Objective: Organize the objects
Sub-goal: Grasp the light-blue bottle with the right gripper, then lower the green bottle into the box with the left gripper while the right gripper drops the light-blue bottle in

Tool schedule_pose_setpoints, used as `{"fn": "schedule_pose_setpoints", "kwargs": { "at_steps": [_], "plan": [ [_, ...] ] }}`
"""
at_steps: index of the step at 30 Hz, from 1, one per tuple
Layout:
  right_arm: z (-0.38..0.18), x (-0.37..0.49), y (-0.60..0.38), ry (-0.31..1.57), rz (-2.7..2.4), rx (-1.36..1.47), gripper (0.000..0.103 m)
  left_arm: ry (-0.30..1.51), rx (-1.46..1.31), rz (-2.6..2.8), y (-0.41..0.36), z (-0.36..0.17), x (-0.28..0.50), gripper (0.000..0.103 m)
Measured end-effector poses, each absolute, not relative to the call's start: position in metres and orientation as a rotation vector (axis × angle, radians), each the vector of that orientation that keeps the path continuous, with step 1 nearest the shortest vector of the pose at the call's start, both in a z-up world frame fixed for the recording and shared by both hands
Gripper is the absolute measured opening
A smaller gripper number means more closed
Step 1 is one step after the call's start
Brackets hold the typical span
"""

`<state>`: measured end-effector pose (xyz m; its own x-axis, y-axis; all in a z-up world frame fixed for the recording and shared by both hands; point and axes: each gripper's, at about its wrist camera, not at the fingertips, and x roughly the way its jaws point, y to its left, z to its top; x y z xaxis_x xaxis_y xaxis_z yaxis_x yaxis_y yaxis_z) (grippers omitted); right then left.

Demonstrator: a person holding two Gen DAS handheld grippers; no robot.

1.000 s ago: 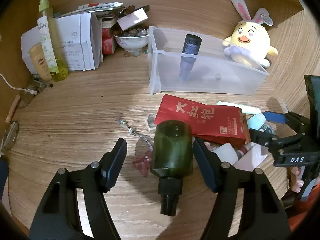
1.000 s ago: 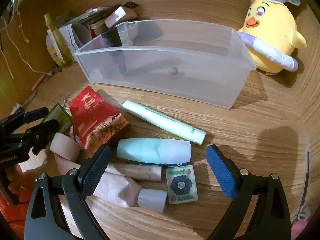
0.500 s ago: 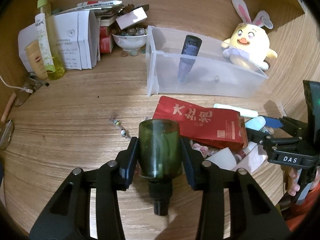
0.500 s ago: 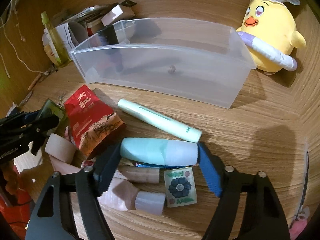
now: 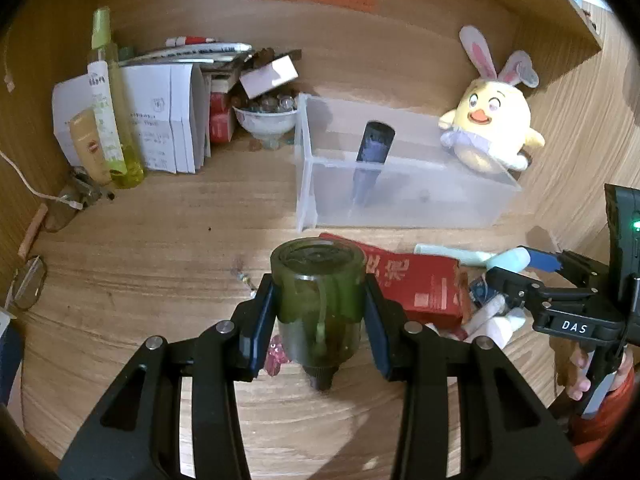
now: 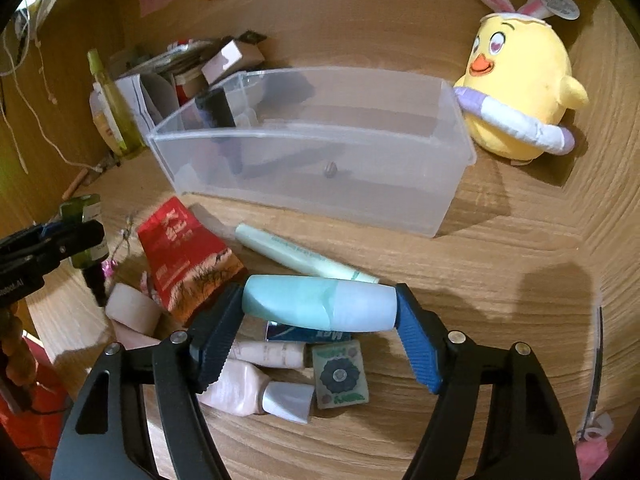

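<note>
My left gripper (image 5: 320, 316) is shut on a dark green bottle (image 5: 318, 300) and holds it above the wooden desk, neck toward the camera. My right gripper (image 6: 320, 320) is shut endwise on a light blue and white tube (image 6: 320, 307), lifted over a pile of cosmetics. A clear plastic bin (image 5: 400, 184) stands behind, with a dark tube (image 5: 370, 160) leaning inside it; the bin also shows in the right wrist view (image 6: 312, 152). A red packet (image 6: 184, 256) and a pale green tube (image 6: 304, 258) lie in front of the bin.
A yellow plush chick (image 6: 520, 92) sits right of the bin. Papers, a bowl (image 5: 266, 120) and a yellow-green spray bottle (image 5: 110, 96) stand at the back left. Pink bottles (image 6: 256, 390) and a flowered square tin (image 6: 340, 378) lie under my right gripper. Glasses (image 5: 28, 288) lie far left.
Both grippers went from open to shut: the left closed on the green bottle and lifted it, the right closed on the blue tube and raised it off the pile.
</note>
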<state>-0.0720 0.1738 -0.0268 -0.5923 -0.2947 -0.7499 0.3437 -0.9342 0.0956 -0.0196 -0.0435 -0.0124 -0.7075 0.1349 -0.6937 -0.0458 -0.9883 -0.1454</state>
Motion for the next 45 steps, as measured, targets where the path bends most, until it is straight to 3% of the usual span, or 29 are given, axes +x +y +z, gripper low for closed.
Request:
{"fn": "schedule_pose_setpoints", "kwargs": {
  "at_steps": [45],
  "plan": [
    [0.064,-0.131,0.184,0.049,-2.634,0.842,0.071,-0.180,-0.809,2.887,-0.028,0.094,-0.088,0.041]
  ]
}}
